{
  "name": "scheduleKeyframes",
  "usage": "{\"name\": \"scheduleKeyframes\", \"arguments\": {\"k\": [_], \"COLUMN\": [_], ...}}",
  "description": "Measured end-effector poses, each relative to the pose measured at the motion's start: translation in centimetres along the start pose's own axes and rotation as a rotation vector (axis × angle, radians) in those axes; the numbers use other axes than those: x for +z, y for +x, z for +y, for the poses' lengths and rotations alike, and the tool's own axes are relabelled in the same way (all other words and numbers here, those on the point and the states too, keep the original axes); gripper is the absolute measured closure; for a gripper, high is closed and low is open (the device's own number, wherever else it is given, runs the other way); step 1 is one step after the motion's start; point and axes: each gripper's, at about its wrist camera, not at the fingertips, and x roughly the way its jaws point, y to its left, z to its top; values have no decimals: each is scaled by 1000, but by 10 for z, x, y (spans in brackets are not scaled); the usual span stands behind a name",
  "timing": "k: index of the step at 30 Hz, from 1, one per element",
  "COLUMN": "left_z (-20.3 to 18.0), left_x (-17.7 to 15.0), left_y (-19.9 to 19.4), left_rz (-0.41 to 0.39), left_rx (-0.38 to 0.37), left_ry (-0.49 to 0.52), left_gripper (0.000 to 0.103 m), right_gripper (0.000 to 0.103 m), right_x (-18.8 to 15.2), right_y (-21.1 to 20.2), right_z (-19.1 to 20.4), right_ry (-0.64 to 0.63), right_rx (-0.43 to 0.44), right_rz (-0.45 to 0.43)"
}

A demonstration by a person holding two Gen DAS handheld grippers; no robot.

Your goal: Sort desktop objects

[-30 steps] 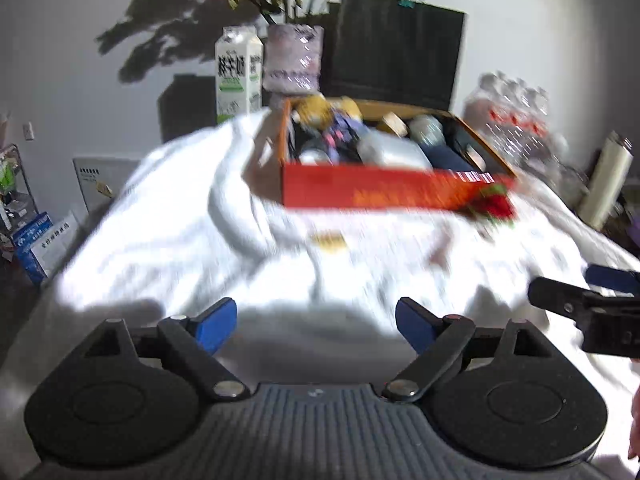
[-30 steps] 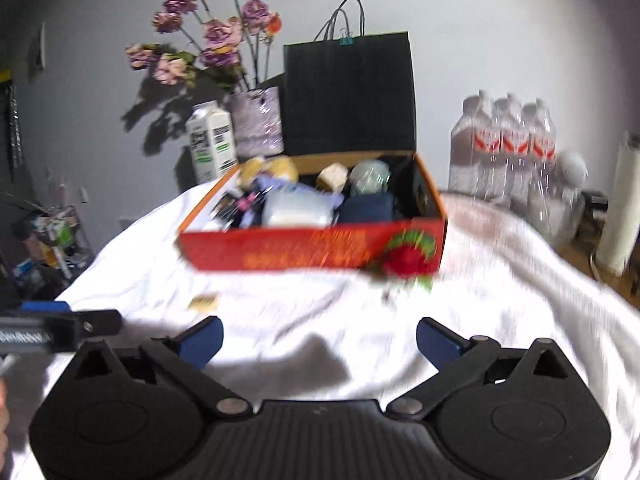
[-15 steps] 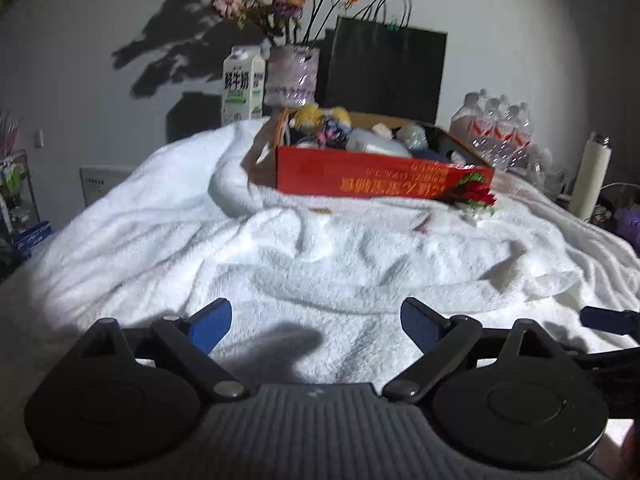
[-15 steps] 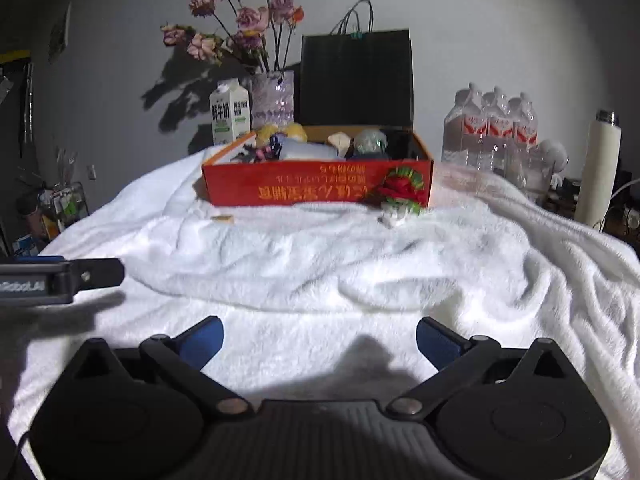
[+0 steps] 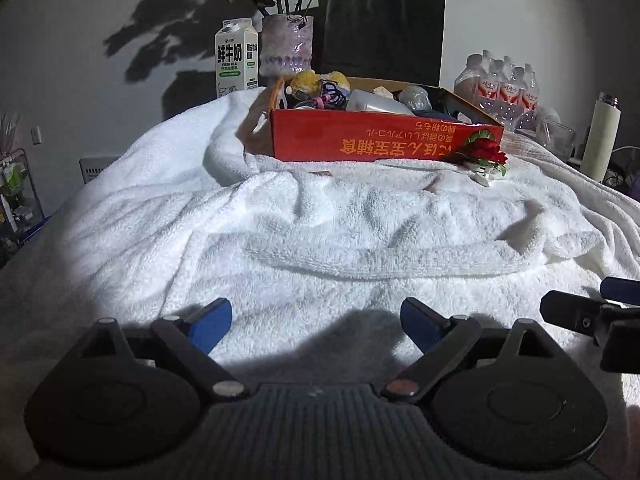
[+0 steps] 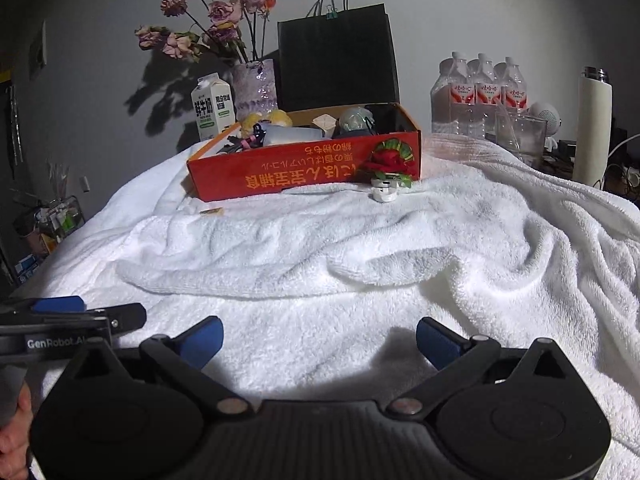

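A red cardboard box (image 5: 384, 142) (image 6: 304, 170) stands at the far end of a rumpled white towel (image 5: 320, 232) (image 6: 340, 248), filled with several small items. A red artificial rose on a white base (image 5: 486, 158) (image 6: 386, 168) leans at the box's front right corner. A small tan piece (image 6: 212, 212) (image 5: 320, 173) lies on the towel before the box. My left gripper (image 5: 316, 322) hangs open and empty over the near towel. My right gripper (image 6: 318, 338) is open and empty too, just right of the left one.
Behind the box stand a milk carton (image 5: 236, 60), a vase of dried flowers (image 5: 286, 46) and a black paper bag (image 5: 384, 32). Water bottles (image 6: 480, 96), a glass container (image 6: 520, 134) and a white flask (image 6: 592, 124) stand at the right. A person's fingers (image 6: 14, 432) hold the left gripper.
Both grippers have pulled back from the box and lowered toward the near towel; over the last half second they have barely moved. Both stayed open and empty.
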Motion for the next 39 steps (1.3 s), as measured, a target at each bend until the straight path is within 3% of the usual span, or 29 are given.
{"name": "scheduleKeyframes", "arguments": {"k": [6,10,13,16,20,24,26,28,30,32,34,39], "left_z": [-2,-11,-9,-6,-1,-3,-4,-4,-2,1,7,5], "left_x": [-2,-7,-1,20,58,103,121,133,134,130,126,115], "left_y": [-2,-12,-15,-11,1,39,68,103,133,151,161,170], "left_rz": [11,-22,-40,-47,-107,-105,-81,-26,26,60,80,85], "left_rx": [-31,-48,-64,-72,-60,-50,-56,-67,-33,-30,-44,-22], "left_ry": [0,54,35,17,42,84,85,61,36,6,-40,-32], "left_gripper": [9,9,9,9,9,11,16,30,36,37,37,40], "right_gripper": [0,0,0,0,0,2,2,2,2,6,16,20], "right_x": [1,1,0,4,23,58,78,98,114,124,131,140], "right_y": [1,1,0,-1,4,10,18,32,55,84,113,169], "right_z": [0,0,-1,0,7,9,10,7,-1,-14,-29,-53], "right_ry": [3,4,3,-9,-85,-134,-154,-168,-162,-145,-108,-17], "right_rx": [0,1,9,12,-53,-40,-51,-77,-112,-133,-135,-159], "right_rz": [8,6,2,0,-8,-64,-90,-120,-126,-107,-76,-29]}}
